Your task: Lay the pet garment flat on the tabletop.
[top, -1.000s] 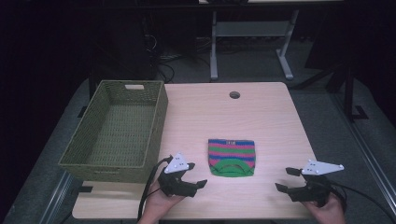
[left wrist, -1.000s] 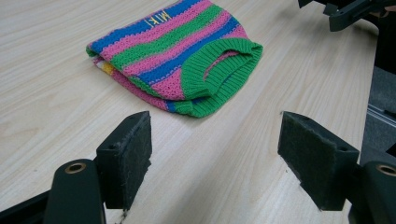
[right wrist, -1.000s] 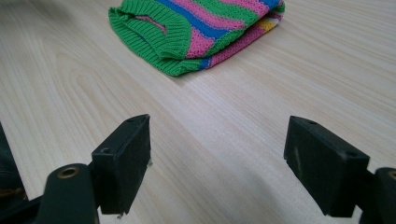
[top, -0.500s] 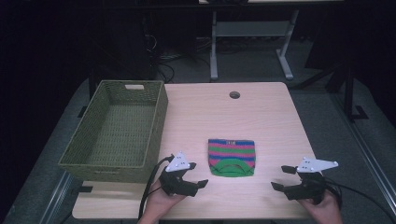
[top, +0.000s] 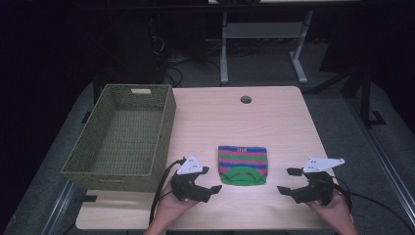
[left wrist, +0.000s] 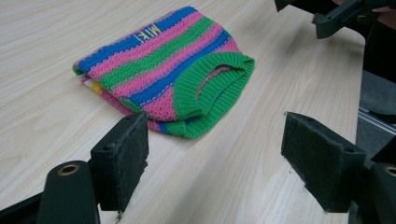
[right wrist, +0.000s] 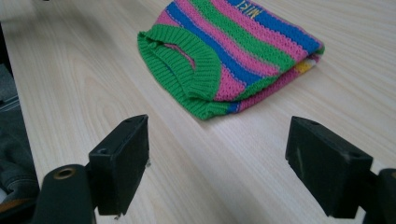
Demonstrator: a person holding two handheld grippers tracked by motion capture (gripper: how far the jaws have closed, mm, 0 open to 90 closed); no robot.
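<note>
The high view is taking in a woven green basket [top: 122,139] at the bench's [top: 284,122] left side, while the left tool view is revealing yellow lettering on the folded striped knit [left wrist: 163,65]. The knit is lying between the left tool [top: 208,182] and right tool [top: 288,181], touching neither. Both tools are gaping wide, holding nothing, near the bench's front edge, bare wood lying around them.
</note>
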